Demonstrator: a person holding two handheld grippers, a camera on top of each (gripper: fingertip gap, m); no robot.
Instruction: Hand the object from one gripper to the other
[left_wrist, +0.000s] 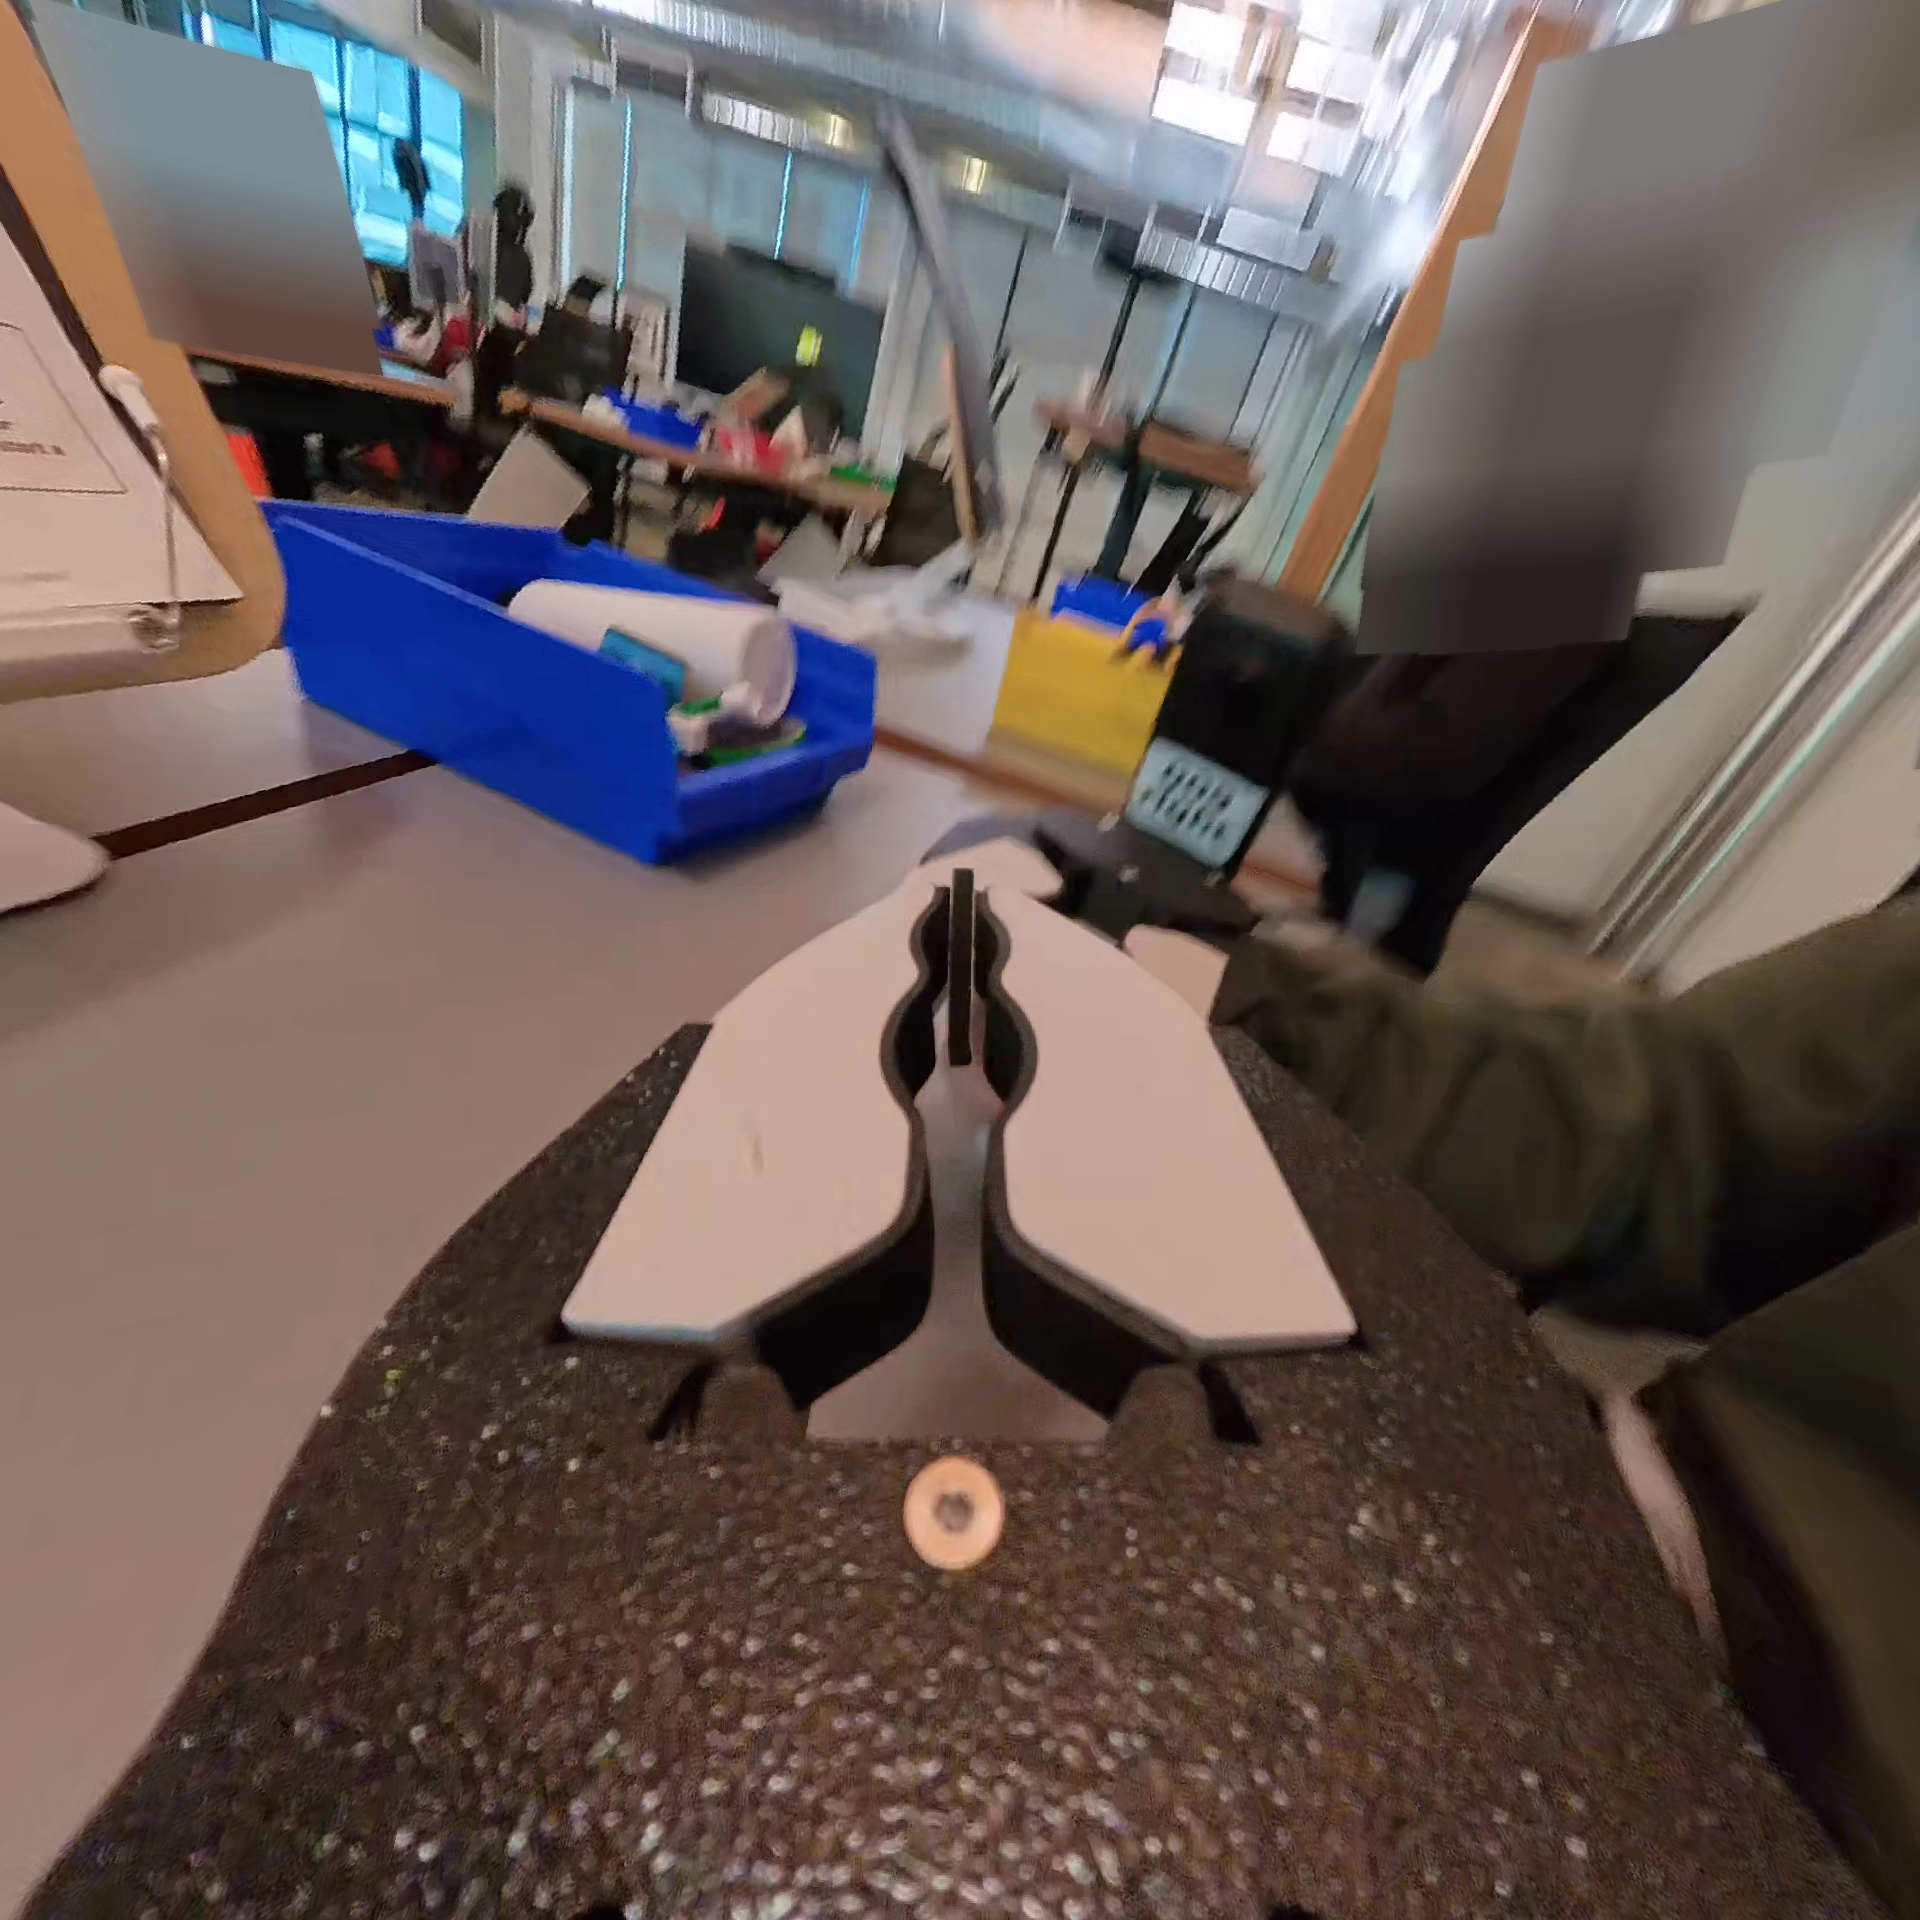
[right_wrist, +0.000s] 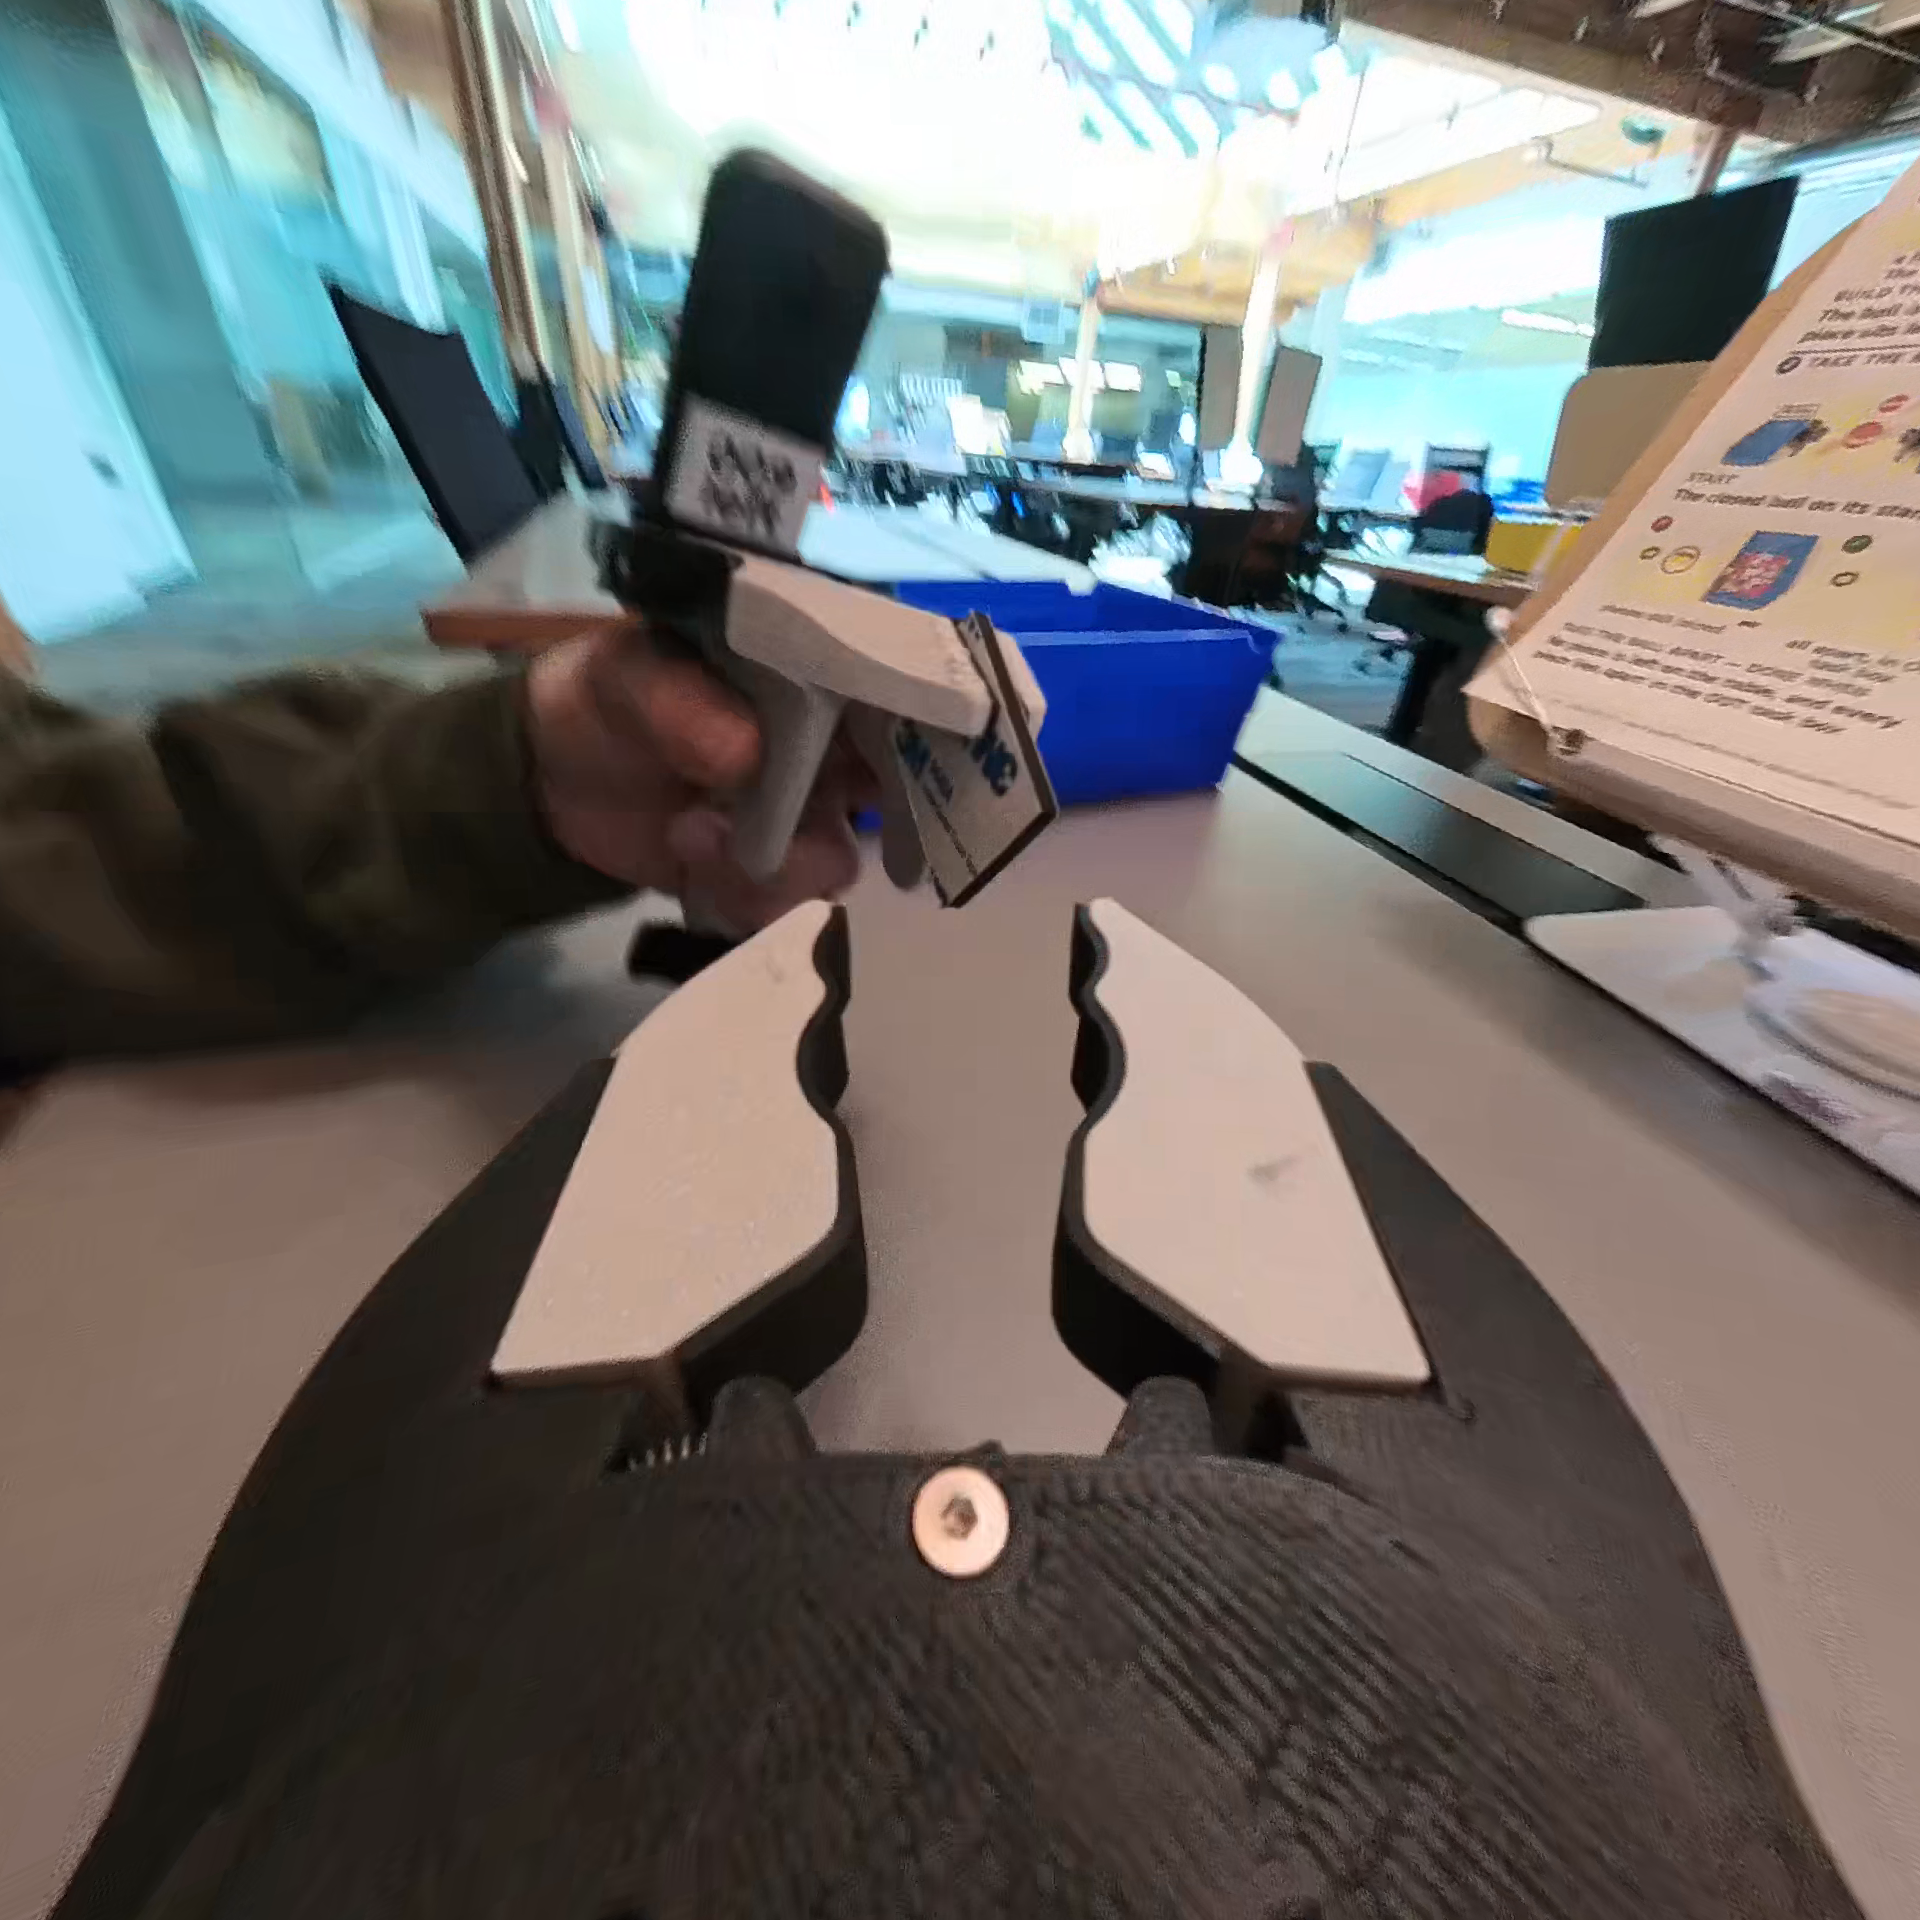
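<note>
Above the grey bench (right_wrist: 1299, 1039), on my left, the left tongs (left_wrist: 961, 935) are clamped on the object, a thin flat card (left_wrist: 961, 966) that stands on edge between the tips in the left wrist view. The right wrist view shows the same hold from outside: my left hand (right_wrist: 644, 769) grips the handle, and the card (right_wrist: 987, 790), dark-edged with a pale printed face, sticks out past the tips and tilts down toward my other side. So the first part is done, as I judge it: the card is off the bench and held up for the pass. To the right of that, the right tongs (right_wrist: 961, 925) stand apart, with only bare bench between the fingers (right_wrist: 707, 1143). The card's lower corner hangs just above and ahead of their left tip, near but not touching as far as I can tell; blur makes the gap hard to read. What is left is the pass itself: bring the card between the parted fingers, close them on its free end, then let the left pair go. I would expect a thin card to slip or twist if gripped off-square. Further off, a blue bin (left_wrist: 582, 686) sits on the bench, and at far right a propped sheet (right_wrist: 1714, 540) leans.
</note>
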